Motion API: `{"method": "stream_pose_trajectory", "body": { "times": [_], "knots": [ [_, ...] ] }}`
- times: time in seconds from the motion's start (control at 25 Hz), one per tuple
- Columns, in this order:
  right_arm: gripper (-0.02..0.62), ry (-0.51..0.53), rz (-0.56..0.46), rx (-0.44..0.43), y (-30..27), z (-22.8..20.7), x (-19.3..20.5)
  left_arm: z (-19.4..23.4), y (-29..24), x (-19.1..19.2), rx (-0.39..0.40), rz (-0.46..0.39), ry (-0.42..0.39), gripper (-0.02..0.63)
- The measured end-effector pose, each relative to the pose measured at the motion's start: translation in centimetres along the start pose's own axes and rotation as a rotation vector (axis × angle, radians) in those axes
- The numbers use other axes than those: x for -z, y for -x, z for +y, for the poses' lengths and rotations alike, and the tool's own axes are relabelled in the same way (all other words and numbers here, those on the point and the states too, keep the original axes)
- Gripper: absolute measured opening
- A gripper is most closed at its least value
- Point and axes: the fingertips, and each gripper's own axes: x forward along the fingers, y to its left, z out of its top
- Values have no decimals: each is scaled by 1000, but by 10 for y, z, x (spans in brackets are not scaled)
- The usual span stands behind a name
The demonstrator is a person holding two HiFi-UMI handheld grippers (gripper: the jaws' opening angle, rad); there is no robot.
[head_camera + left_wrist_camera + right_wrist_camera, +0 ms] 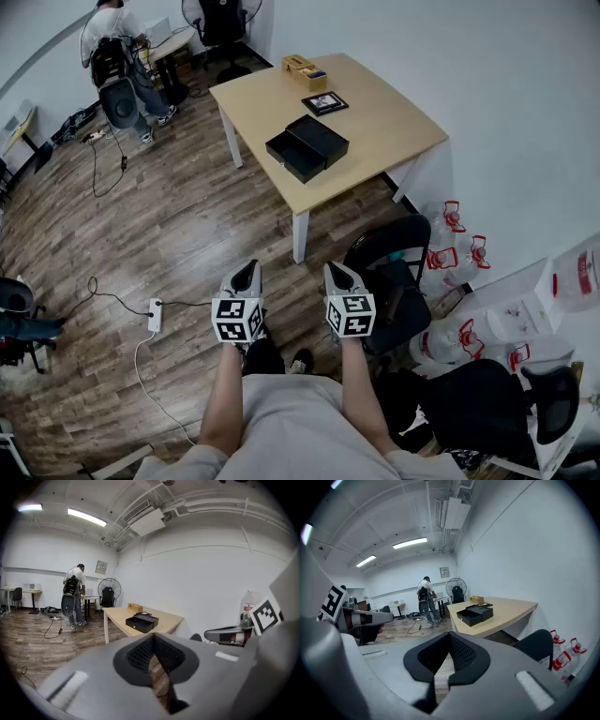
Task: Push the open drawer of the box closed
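Observation:
A black box point(319, 138) lies on the light wooden table point(394, 122) ahead of me, its drawer point(293, 157) pulled out toward the table's near-left edge. Both grippers hang in the air over the floor, well short of the table. My left gripper point(247, 269) and right gripper point(335, 271) point forward side by side, jaws together, holding nothing. In the left gripper view the box point(142, 622) shows far beyond the shut tips point(153, 637). In the right gripper view the box point(474, 613) sits far past the closed tips point(450, 637).
A small wooden box point(305, 67) and a dark framed card point(324, 103) lie at the table's far end. A black chair point(394, 272) stands right of me, water bottles point(455, 230) by the wall. A power strip point(155, 314) lies left. A person point(117, 47) stands far back.

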Motion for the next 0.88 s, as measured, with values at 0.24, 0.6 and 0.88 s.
{"method": "stream_pose_trajectory", "body": {
  "times": [0.24, 0.6, 0.88],
  "knots": [
    [2, -10, -4, 22, -2, 3, -1, 10, 0, -1, 11, 6, -12, 52],
    [2, -88, -29, 63, -16, 5, 3, 48, -44, 14, 63, 77, 40, 52],
    [2, -192, -7, 221, -69, 2, 6, 99, -102, -8, 179, 116, -21, 52]
  ]
}}
